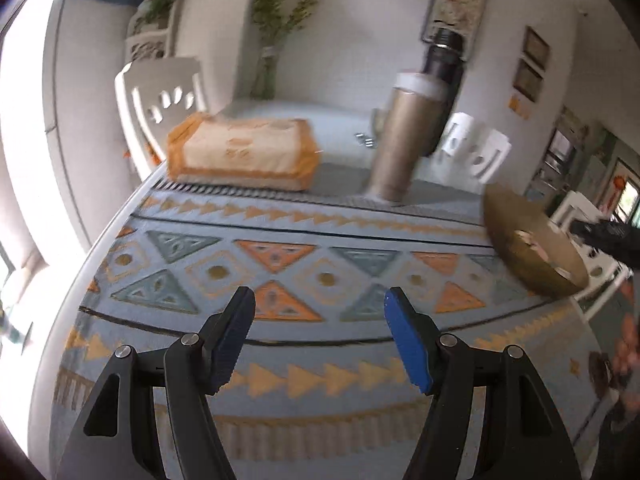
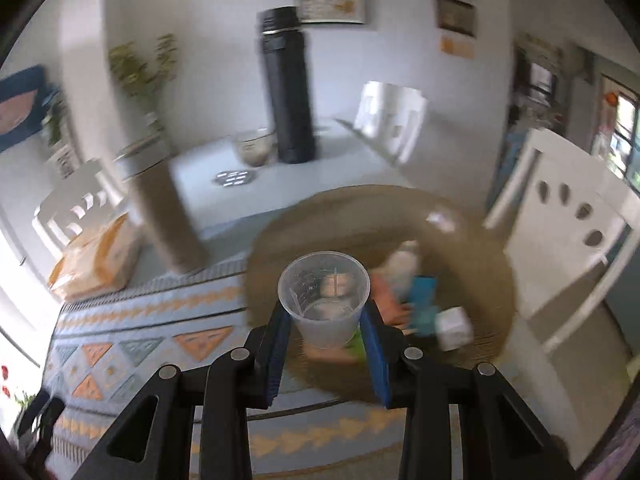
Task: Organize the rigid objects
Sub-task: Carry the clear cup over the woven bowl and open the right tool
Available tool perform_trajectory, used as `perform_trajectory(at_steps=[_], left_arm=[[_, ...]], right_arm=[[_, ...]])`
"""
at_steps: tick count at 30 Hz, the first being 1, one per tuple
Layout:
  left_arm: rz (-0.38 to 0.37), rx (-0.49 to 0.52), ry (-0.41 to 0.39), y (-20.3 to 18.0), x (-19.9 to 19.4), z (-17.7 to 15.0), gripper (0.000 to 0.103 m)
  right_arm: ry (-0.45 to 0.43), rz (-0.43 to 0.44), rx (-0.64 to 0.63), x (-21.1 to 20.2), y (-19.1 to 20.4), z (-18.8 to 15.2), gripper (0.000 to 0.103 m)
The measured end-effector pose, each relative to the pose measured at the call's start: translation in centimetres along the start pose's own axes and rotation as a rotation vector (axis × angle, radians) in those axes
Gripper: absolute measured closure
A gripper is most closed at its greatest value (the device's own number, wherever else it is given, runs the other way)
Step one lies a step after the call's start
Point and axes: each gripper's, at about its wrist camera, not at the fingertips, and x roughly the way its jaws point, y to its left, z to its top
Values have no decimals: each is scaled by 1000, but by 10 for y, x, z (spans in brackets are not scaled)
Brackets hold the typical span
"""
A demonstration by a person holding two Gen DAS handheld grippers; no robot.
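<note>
A: Your right tool (image 2: 325,330) is clamped on the clear plastic cup (image 2: 324,300), low on its wall, above the woven basket (image 2: 472,216).

B: Thin, light, probably flexes; squeeze gently. Your left tool (image 1: 320,336) gapes wide, holding nothing, over the table (image 1: 280,216).

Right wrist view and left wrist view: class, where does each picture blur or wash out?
Right wrist view: the clear cup in the right tongs is fairly sharp, while the basket behind smears. Left wrist view: the left tongs are crisp, the tissue pack is soft, and the left edge is overexposed.
</note>
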Motion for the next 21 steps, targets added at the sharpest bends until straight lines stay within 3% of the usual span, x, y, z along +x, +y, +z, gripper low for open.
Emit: perform_trajectory(at_steps=[5,10,14,15,21], left_arm=[[-16,111,-5,-40,-9,-8,38],[-14,127,14,-47,-8,-14,37],[9,110,10,-45,-11,-16,33],[20,110,3,-45,-12,-17,29],[33,96,5,-43,-22,-20,29]], right_arm=[[38,-61,87,14,-40,16,68],[27,-92,132,21,-63,28,68],[39,-121,126,16,-67,30,41],[24,-112,123,11,-66,27,41],[29,-27,1,-22,-24,-4,41]])
